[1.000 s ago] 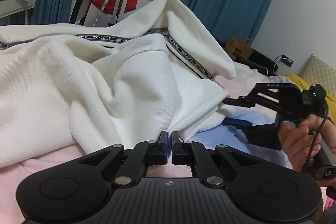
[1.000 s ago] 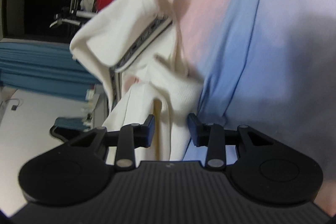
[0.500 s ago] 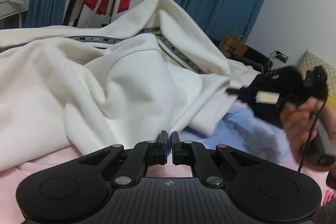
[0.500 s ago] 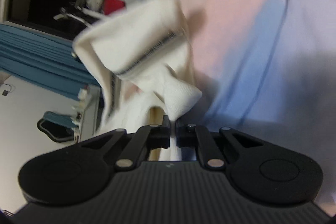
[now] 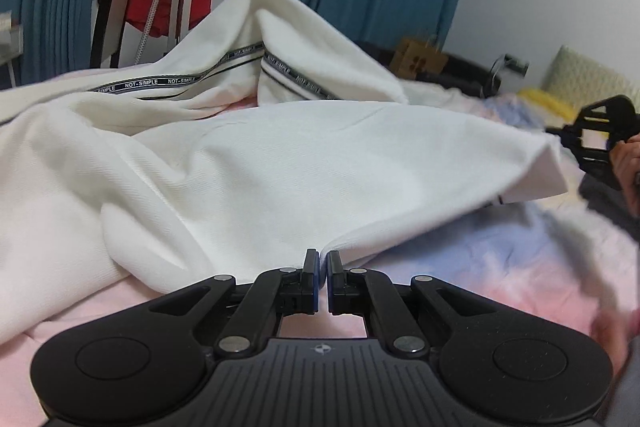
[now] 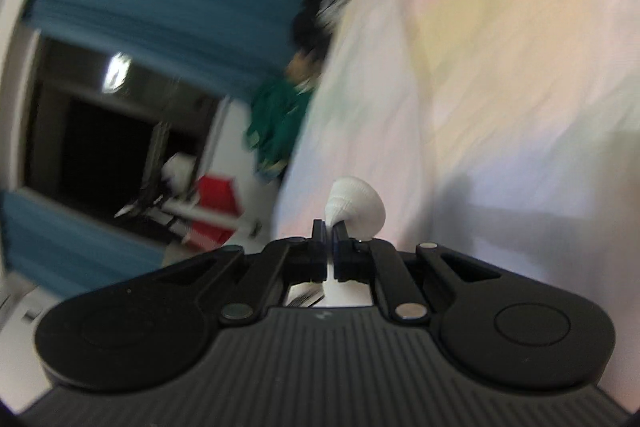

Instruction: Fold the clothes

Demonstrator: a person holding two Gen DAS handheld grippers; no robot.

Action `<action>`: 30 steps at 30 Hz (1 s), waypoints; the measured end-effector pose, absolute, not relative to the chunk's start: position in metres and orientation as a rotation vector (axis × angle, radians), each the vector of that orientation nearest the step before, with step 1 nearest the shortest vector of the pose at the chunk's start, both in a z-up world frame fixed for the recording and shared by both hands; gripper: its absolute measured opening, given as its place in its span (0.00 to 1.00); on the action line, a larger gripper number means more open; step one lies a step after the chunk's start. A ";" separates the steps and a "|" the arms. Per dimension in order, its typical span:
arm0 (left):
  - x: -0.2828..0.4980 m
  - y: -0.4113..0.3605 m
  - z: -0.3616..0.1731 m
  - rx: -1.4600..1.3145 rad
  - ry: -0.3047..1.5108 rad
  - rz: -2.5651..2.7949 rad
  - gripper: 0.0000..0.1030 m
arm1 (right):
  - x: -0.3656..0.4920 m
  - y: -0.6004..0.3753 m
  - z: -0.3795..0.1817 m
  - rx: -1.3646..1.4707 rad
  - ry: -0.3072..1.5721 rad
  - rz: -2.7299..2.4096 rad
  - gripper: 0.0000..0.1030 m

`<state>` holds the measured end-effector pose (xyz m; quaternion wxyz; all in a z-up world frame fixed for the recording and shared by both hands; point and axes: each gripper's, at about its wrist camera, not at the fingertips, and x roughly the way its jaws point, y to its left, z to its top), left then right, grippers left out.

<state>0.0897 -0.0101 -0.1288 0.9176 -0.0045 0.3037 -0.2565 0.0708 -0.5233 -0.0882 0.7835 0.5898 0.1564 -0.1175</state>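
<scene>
Two tools [image 5: 323, 259] [image 6: 329, 229] clamp the white garment [image 5: 280, 163] — its tape [image 5: 160, 83] reads "NOT-SIMPLE".

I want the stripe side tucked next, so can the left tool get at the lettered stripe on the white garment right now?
Probably not: the left tool is shut on the white garment's near edge, and the lettered stripe lies beyond bunched folds.
</scene>
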 end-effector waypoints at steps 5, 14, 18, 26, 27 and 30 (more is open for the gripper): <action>0.090 -0.013 -0.130 0.009 0.633 -0.513 0.04 | 0.066 -0.554 -0.131 1.387 0.473 -0.314 0.08; 0.089 -0.009 -0.131 0.013 0.641 -0.507 0.04 | 0.095 -0.545 -0.149 1.287 0.597 -0.246 0.42; 0.088 -0.010 -0.131 0.024 0.645 -0.504 0.04 | 0.117 -0.541 -0.157 1.197 0.617 -0.229 0.39; 0.090 -0.006 -0.130 -0.004 0.648 -0.520 0.05 | 0.121 -0.532 -0.109 1.007 0.423 -0.237 0.07; 0.090 -0.006 -0.129 -0.006 0.645 -0.528 0.06 | 0.117 -0.534 -0.103 1.000 0.371 -0.240 0.06; 0.090 -0.006 -0.124 -0.010 0.628 -0.557 0.07 | 0.100 -0.546 -0.091 0.948 0.211 -0.298 0.06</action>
